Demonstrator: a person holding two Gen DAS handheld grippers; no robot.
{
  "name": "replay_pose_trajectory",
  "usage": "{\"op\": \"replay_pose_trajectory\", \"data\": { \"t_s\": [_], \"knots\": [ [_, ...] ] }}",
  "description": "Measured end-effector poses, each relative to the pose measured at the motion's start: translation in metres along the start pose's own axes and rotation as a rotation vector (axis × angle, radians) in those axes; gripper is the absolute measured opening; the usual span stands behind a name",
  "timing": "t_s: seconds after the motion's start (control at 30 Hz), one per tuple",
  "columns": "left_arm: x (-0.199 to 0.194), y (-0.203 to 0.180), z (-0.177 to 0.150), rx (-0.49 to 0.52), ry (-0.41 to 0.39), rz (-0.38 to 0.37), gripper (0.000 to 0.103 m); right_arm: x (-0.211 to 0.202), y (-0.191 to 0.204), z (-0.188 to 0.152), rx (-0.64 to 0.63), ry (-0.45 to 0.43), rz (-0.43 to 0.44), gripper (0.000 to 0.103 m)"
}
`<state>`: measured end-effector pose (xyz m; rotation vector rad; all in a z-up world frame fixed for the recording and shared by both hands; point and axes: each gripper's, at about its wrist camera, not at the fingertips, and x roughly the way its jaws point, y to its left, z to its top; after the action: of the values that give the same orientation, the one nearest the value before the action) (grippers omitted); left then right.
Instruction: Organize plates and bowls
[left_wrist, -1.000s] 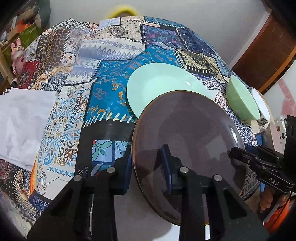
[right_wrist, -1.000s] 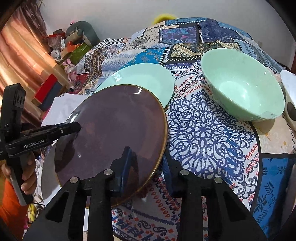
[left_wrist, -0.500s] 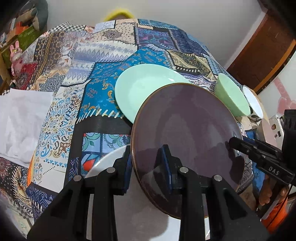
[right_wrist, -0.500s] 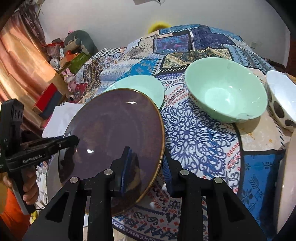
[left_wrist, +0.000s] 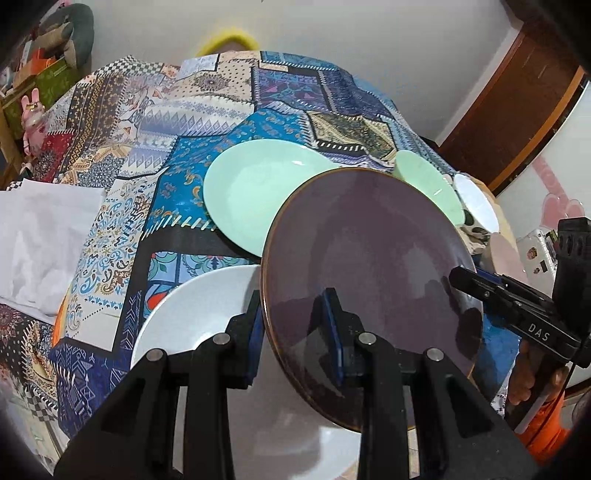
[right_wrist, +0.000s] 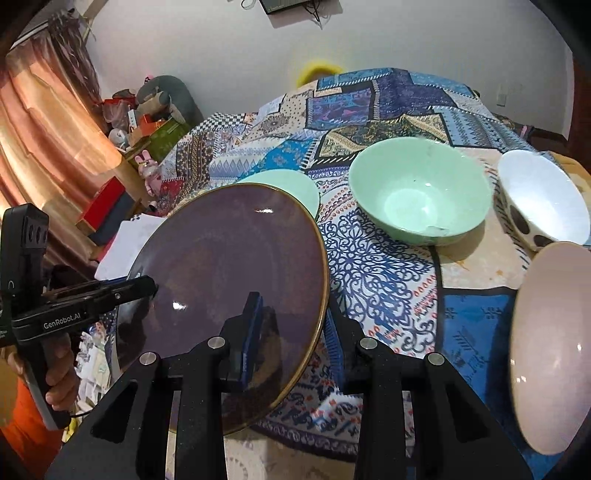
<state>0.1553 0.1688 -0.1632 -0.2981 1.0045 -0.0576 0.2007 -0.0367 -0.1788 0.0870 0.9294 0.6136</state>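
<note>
The dark purple plate (left_wrist: 369, 266) is held tilted above the patchwork-covered table (left_wrist: 229, 110), pinched at opposite rims by the fingers of the left gripper (left_wrist: 295, 332) and the right gripper (right_wrist: 291, 332). It hides part of the mint plate (left_wrist: 251, 188) and the white plate (left_wrist: 195, 314) beneath. Far right, the mint bowl (right_wrist: 417, 192) and spotted white bowl (right_wrist: 543, 203) hold nothing. A pale bowl (right_wrist: 546, 343) is cut off at the right edge.
</note>
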Motion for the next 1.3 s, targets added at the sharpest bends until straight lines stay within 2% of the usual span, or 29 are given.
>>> {"op": "replay_pose_trajectory", "data": {
  "t_s": [0.4,0.7,1.3],
  "knots": [
    [-0.028,-0.039,-0.014,0.019,-0.026,-0.031,0.030,-0.039,-0.009,-0.015,-0.005,-0.036,-0.012,0.030],
    [-0.037,-0.065,-0.032,0.035,-0.016,-0.049,0.030,-0.061,-0.023,-0.030,0.016,-0.045,-0.012,0.030],
    [-0.006,-0.096,-0.062,0.052,0.091,-0.063,0.030,-0.065,-0.059,-0.060,0.059,-0.007,-0.027,0.030]
  ]
}}
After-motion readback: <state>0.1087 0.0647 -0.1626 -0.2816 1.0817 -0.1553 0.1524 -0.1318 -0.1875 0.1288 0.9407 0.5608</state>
